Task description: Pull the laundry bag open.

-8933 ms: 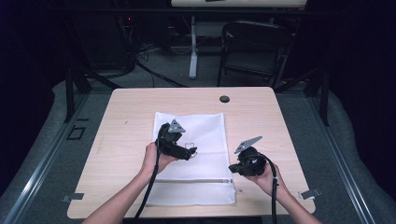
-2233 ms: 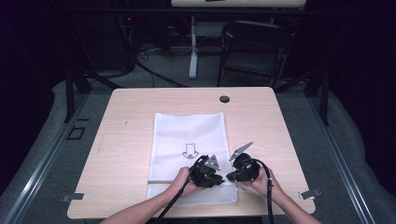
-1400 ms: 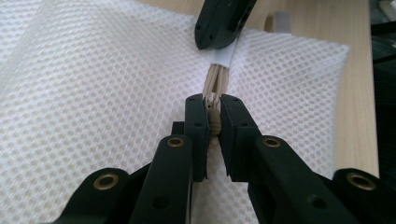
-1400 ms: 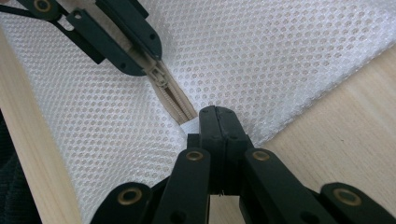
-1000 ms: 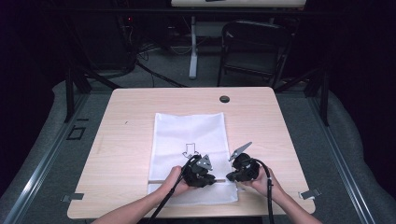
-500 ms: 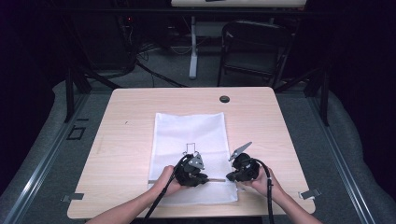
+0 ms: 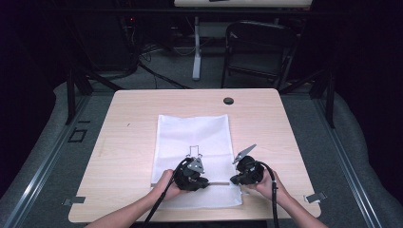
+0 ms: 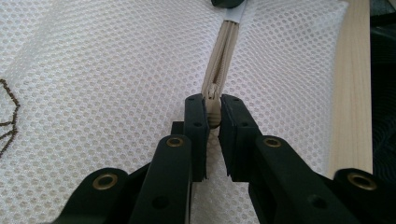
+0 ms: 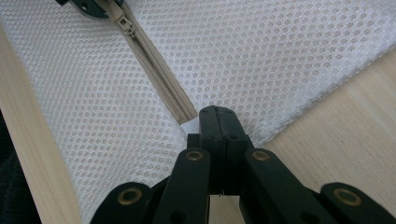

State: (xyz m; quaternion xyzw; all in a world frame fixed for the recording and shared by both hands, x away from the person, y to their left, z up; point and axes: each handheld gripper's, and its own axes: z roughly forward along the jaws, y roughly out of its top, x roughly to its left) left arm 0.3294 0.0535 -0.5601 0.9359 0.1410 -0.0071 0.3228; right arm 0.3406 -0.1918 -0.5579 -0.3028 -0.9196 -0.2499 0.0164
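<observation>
White mesh bag [image 7: 192, 142] lies flat mid-table [image 7: 123, 123], zipper [image 9: 156, 74] along its near edge. Left hand-held gripper [image 8: 213, 109] clamped on the zipper pull [image 8: 213, 109]; right hand-held gripper [image 9: 218, 122] pressed together on the bag's corner at the zipper's right end.

Risks: the pull is small and could slip from the jaws; if the right grip loosens, the mesh would likely bunch and drag.

Unclear: whether anything is inside the bag; what the dark outline printed on it [image 7: 192, 151] shows.
</observation>
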